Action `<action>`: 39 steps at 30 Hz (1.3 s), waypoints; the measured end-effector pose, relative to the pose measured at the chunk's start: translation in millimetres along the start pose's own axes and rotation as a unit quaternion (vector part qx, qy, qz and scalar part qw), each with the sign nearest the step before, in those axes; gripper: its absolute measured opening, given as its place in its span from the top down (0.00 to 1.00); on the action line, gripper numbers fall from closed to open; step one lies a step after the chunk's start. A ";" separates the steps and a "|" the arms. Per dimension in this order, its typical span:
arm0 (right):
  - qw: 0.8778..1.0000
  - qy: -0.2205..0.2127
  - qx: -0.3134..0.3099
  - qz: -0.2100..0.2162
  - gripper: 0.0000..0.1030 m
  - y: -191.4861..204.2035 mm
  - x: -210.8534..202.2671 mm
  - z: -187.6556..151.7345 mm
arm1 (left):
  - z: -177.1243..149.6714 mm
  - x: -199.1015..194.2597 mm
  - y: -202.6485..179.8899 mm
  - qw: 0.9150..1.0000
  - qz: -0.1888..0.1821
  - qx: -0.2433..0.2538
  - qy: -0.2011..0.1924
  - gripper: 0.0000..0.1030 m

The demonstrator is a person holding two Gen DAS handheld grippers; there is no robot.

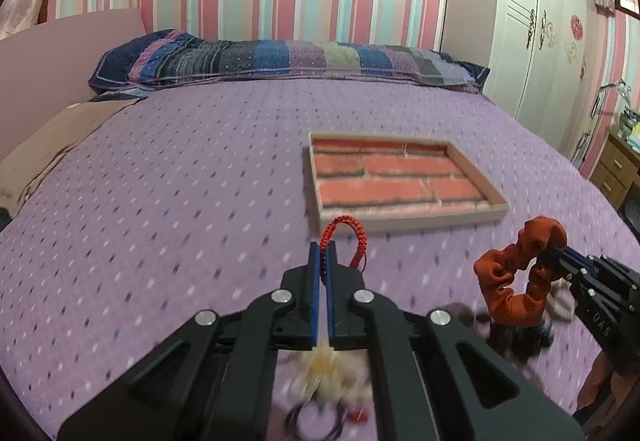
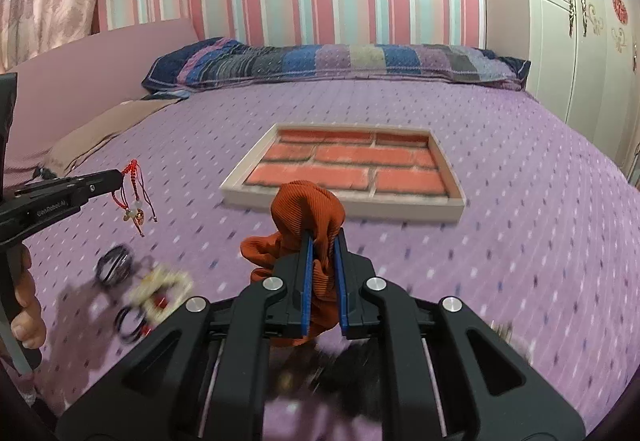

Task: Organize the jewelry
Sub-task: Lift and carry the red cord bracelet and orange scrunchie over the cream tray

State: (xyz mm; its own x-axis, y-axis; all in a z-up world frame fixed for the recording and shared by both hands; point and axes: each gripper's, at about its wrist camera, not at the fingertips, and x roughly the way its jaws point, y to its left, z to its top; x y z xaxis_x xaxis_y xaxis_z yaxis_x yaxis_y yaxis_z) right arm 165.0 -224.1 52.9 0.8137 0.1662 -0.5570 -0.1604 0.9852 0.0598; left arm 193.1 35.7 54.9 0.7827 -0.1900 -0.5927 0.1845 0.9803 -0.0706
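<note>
1. A red braided cord bracelet point(image 1: 347, 237) with small pale beads and a gold charm dangling was pinched in the left gripper point(image 1: 325, 255), whose blue-padded jaws were closed tight on it above the bedspread.
2. A rust-orange ribbed fabric scrunchie point(image 2: 308, 225) was clamped in the right gripper point(image 2: 323, 245), its jaws nearly closed around the bunched cloth, also lifted off the bed.
3. Ahead of both grippers lay a shallow cream rectangular tray point(image 1: 420, 221) lined with a red brick pattern, resting flat on the bed.
4. Below the grippers, blurred, lay dark ring-shaped bands point(image 2: 114, 264) and a cream beaded piece point(image 2: 164, 291), near each other on the cover.
5. All sat on a purple dotted bedspread point(image 1: 180, 181), with a striped patchwork pillow point(image 1: 280, 59) at the far end.
6. A person's hand point(image 2: 26, 305) held the left gripper's handle.
</note>
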 end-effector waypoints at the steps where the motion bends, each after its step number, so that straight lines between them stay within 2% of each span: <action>1: 1.000 -0.003 -0.003 -0.004 0.90 -5.7 7.5 9.1 | 10.5 8.9 -3.0 1.000 -0.005 -0.002 -0.001 0.97; 6: 1.000 -0.006 -0.013 -0.021 0.90 -33.8 50.1 50.3 | 54.9 58.9 -20.0 1.000 -0.010 0.000 0.006 0.97; 12: 0.999 0.013 -0.009 -0.039 0.90 -74.2 125.3 98.6 | 101.3 140.8 -38.8 0.999 -0.012 -0.005 0.034 0.97; 15: 0.999 0.028 -0.007 -0.046 0.90 -92.2 168.5 119.2 | 120.3 194.6 -49.4 0.998 -0.007 -0.001 0.061 0.97; 21: 0.995 0.069 -0.016 -0.063 0.90 -118.4 249.5 143.8 | 134.8 276.7 -48.1 0.993 -0.006 -0.015 0.116 0.97; 28: 0.991 0.104 -0.015 -0.080 0.90 -129.3 296.3 141.7 | 138.8 325.7 -41.5 0.989 0.016 -0.020 0.147 0.97; 35: 0.986 0.139 -0.008 -0.091 0.90 -131.7 316.5 137.7 | 138.3 344.2 -46.4 0.987 0.030 -0.006 0.159 0.97; 39: 0.981 0.171 0.000 -0.096 0.89 -137.0 327.7 135.4 | 136.3 355.2 -46.4 0.983 0.033 0.001 0.179 0.97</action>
State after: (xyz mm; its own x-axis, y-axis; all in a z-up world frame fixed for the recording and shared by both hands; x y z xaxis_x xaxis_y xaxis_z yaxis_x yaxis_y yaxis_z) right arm 529.4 -299.2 -25.6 0.5945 -0.0467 -0.8027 -0.0223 0.9970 -0.0745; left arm 543.5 -84.6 -43.0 0.5331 -0.0939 -0.8408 0.1411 0.9898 -0.0210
